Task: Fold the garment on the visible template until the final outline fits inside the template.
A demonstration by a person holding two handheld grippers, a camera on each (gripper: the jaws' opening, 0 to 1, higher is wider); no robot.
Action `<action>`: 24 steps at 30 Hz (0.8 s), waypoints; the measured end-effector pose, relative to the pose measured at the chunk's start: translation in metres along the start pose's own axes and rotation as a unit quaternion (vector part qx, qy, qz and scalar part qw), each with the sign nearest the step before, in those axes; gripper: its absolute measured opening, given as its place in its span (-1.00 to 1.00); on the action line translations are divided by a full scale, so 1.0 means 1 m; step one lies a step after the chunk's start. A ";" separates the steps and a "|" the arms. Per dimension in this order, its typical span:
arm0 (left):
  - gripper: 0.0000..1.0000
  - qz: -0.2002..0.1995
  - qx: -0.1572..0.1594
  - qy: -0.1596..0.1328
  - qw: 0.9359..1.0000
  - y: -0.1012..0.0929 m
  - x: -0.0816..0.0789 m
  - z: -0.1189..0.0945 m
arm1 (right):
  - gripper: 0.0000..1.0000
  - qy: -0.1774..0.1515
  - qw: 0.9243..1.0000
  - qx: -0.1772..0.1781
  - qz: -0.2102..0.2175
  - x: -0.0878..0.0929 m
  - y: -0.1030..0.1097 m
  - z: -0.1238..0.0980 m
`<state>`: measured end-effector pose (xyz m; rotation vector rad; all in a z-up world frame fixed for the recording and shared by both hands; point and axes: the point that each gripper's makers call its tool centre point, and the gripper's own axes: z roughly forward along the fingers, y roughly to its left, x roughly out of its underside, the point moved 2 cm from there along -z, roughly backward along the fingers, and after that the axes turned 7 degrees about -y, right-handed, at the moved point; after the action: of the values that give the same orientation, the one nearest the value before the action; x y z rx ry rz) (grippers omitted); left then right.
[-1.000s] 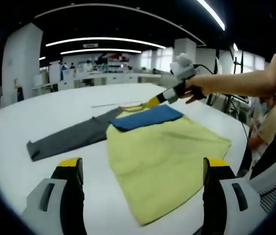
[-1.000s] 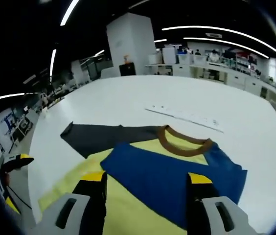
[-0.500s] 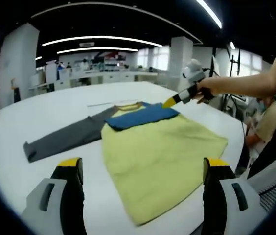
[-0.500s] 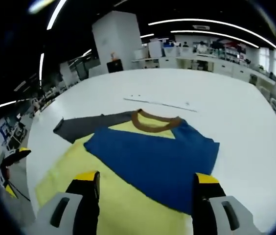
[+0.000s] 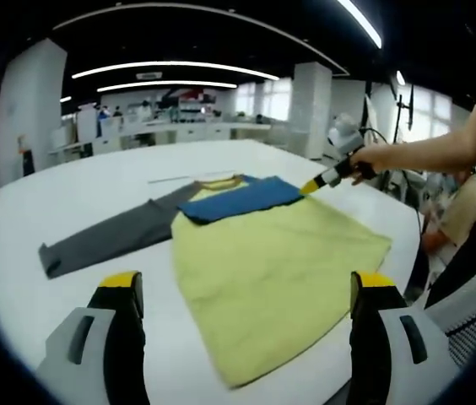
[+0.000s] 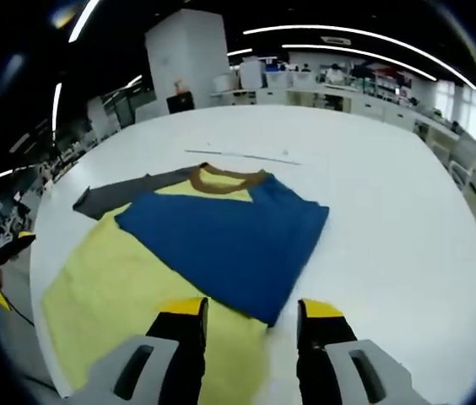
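Note:
A yellow garment (image 5: pixel 272 270) lies flat on the white table (image 5: pixel 69 186). Its blue sleeve (image 5: pixel 238 198) is folded across the chest below the brown collar (image 5: pixel 217 180). The grey sleeve (image 5: pixel 103 236) stretches out to the left. My left gripper (image 5: pixel 248 280) is open, hovering over the near hem. A hand holds my right gripper (image 5: pixel 316 183) just past the blue sleeve's right edge. In the right gripper view the right gripper (image 6: pixel 252 307) is open, jaws fairly close together, above the corner of the blue sleeve (image 6: pixel 221 236) and the yellow body (image 6: pixel 120 287).
A thin pale strip (image 6: pixel 238 156) lies on the table beyond the collar. The table's edge runs close on the right, where a person (image 5: pixel 462 211) stands. My left gripper's yellow tip (image 6: pixel 6 245) shows at the left edge. Benches and pillars fill the background.
My right gripper has drawn back to the right, off the blue sleeve, and its jaws stand closer together. The blue sleeve stays folded over the chest. My left gripper has hardly moved.

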<state>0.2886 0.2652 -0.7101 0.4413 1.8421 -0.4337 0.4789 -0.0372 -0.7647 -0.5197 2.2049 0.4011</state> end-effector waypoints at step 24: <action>0.98 0.002 -0.009 0.004 1.000 0.004 0.003 -0.005 | -0.94 0.011 0.999 0.033 -0.001 0.018 -0.010 0.004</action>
<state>0.2857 0.2710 -0.7115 0.4352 1.8518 -0.4114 0.4759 -0.0486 -0.7824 -0.4941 2.2308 0.3218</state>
